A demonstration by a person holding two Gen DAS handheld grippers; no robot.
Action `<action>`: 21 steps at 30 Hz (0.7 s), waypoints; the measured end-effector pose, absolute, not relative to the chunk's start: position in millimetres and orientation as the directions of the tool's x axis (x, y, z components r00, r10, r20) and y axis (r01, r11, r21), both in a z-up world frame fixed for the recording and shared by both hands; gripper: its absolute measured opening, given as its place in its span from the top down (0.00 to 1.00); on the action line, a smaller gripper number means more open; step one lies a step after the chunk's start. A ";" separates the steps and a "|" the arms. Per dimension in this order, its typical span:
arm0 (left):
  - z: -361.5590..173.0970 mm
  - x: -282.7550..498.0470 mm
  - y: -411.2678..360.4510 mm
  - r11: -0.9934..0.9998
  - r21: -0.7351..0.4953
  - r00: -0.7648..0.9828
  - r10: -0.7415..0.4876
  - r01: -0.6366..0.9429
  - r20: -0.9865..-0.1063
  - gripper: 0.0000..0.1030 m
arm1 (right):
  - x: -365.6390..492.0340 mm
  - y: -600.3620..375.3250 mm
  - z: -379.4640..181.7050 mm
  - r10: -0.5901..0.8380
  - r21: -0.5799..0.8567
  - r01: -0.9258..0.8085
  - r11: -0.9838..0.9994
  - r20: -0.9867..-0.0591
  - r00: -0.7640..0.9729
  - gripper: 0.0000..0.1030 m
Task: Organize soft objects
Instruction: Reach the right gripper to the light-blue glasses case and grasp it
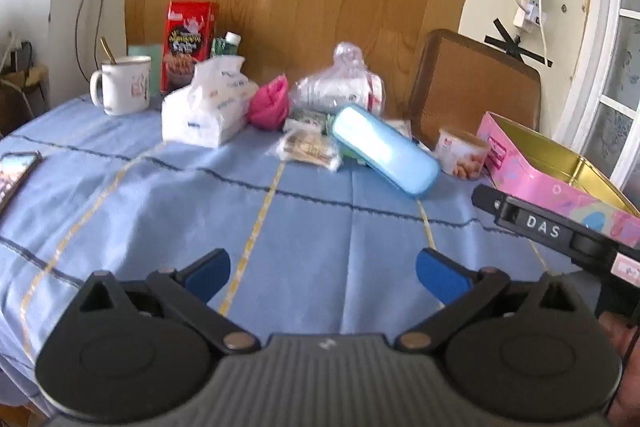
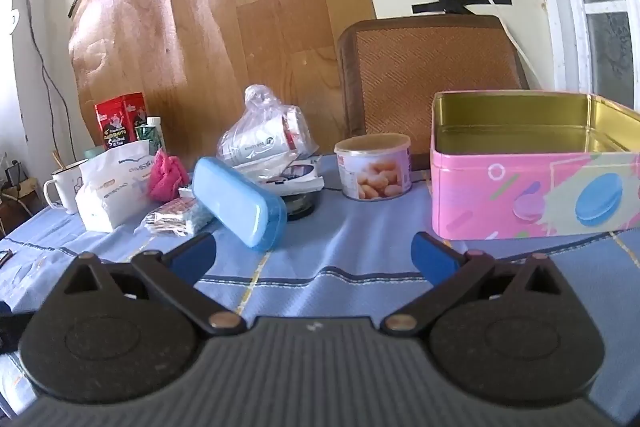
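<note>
One mug [image 1: 122,85], one tin [image 2: 536,171], one can [image 2: 373,167].

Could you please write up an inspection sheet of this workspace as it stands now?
Surface: blue tablecloth, wrinkled.
Job's things: pink cloth, tissue pack, knotted plastic bag; pink tin open, nothing seen inside.
Clutter: blue case, snack packets, bean can, mug, red box, phone.
Grippers: left hand-held gripper open, holding nothing; right hand-held gripper likewise.
Cables: white cord from wall adapter.
Surroundings: wood-pattern sheet, chair back.
</note>
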State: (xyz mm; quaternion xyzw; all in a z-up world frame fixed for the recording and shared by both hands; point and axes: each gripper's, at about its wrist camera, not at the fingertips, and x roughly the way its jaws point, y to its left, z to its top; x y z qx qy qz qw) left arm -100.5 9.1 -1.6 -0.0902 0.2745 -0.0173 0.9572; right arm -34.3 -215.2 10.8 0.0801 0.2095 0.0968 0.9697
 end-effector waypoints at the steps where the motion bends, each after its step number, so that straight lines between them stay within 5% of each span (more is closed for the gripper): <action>1: -2.0 -101.5 7.9 0.984 -0.179 0.849 -0.085 -0.011 -0.521 0.00 | -35.4 -215.0 10.9 0.222 0.189 -0.159 0.969 -0.388 0.895 0.00; 15: -3.1 -83.3 22.7 0.984 -0.177 0.851 -0.089 -0.005 -0.517 0.00 | -38.8 -212.3 9.9 0.237 0.174 -0.181 0.968 -0.390 0.890 0.01; 21: -1.1 -64.6 37.8 0.991 -0.124 0.849 -0.026 -0.046 -0.528 0.01 | -37.0 -205.2 10.2 0.250 0.136 -0.214 0.967 -0.378 0.891 0.21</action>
